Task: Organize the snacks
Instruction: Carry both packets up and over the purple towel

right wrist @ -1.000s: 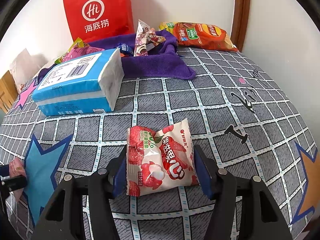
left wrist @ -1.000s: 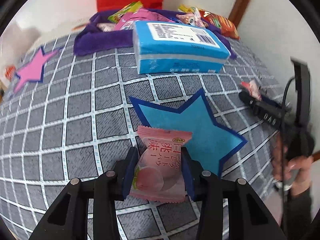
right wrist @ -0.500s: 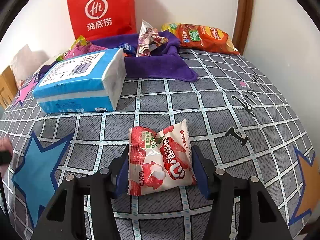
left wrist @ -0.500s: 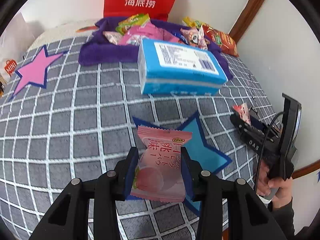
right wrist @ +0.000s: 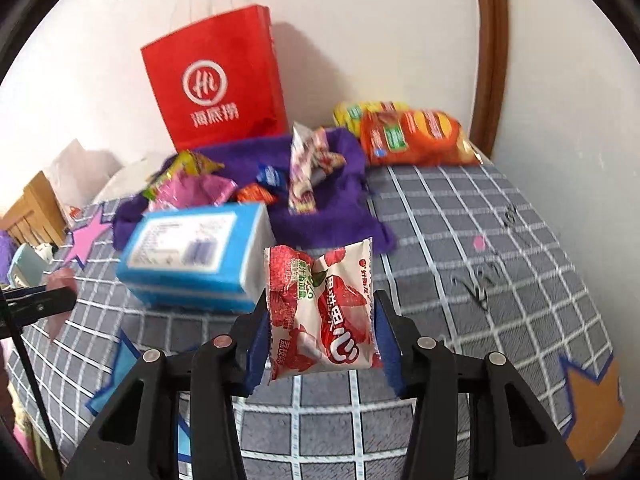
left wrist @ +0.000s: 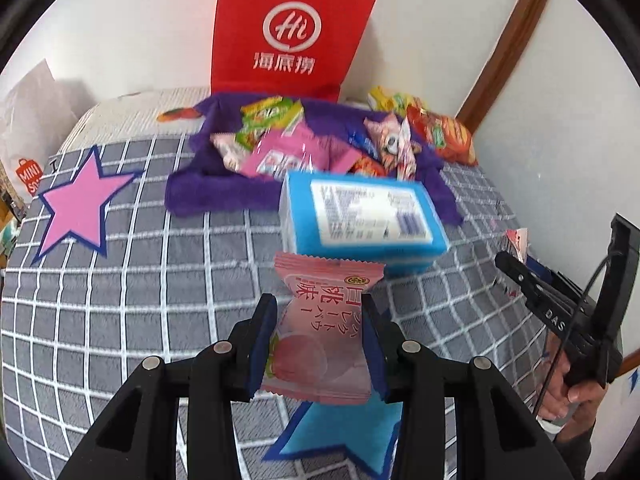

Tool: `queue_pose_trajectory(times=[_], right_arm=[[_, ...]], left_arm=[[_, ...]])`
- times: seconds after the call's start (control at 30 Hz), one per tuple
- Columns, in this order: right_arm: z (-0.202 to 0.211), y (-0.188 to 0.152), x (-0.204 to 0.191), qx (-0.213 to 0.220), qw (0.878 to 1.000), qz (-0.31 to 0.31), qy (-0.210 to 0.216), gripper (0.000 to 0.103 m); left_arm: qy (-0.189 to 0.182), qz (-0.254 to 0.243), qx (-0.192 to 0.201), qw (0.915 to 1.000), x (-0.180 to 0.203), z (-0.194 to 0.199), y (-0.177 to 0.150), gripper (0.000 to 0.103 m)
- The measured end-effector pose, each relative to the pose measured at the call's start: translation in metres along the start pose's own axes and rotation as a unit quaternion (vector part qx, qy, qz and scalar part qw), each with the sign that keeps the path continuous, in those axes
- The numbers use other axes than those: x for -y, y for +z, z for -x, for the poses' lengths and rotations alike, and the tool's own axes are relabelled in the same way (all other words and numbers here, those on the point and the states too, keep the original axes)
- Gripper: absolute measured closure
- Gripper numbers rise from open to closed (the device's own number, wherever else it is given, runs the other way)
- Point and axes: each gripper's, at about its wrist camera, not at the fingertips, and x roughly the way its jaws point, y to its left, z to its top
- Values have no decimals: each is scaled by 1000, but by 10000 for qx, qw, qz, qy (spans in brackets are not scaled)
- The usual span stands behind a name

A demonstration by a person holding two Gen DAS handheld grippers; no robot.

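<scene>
My left gripper (left wrist: 320, 344) is shut on a pink peach snack packet (left wrist: 324, 332) and holds it above the grey checked cloth (left wrist: 120, 300), over a blue star (left wrist: 340, 432). My right gripper (right wrist: 320, 344) is shut on a red-and-white lychee snack packet (right wrist: 320, 308), also lifted off the cloth (right wrist: 500, 300). The right gripper also shows at the right edge of the left wrist view (left wrist: 516, 268). Several more snacks lie on a purple towel (left wrist: 200, 196) at the back; it also shows in the right wrist view (right wrist: 328, 216).
A blue tissue pack (left wrist: 360, 220) lies mid-table, in front of the towel. A red paper bag (left wrist: 288, 36) stands against the wall. Orange chip bags (right wrist: 412, 136) lie at the back right. A pink star (left wrist: 76, 208) and an orange star (right wrist: 592, 408) mark the cloth.
Both grippers have risen and tilted up with their packets still held. The table has dropped lower in both views and more of the red bag and wall shows.
</scene>
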Motion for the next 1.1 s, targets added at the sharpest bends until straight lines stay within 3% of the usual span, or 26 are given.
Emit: queue_pose_trajectory(times=[0.27, 0.43, 0.67, 1.1], right_arm=[[13, 39, -16, 197, 9995, 174, 185, 57], [27, 66, -24, 409, 9976, 156, 529, 57], [35, 97, -37, 644, 9963, 336, 449, 57], [12, 122, -48, 525, 9969, 284, 516, 57]], left_arm=[[-65, 81, 256, 9996, 6, 4, 28, 64], [-14, 43, 375, 9993, 4, 10, 39, 64], [29, 196, 608, 9980, -2, 18, 60, 64], [-22, 211, 680, 9975, -4, 9, 87, 64]])
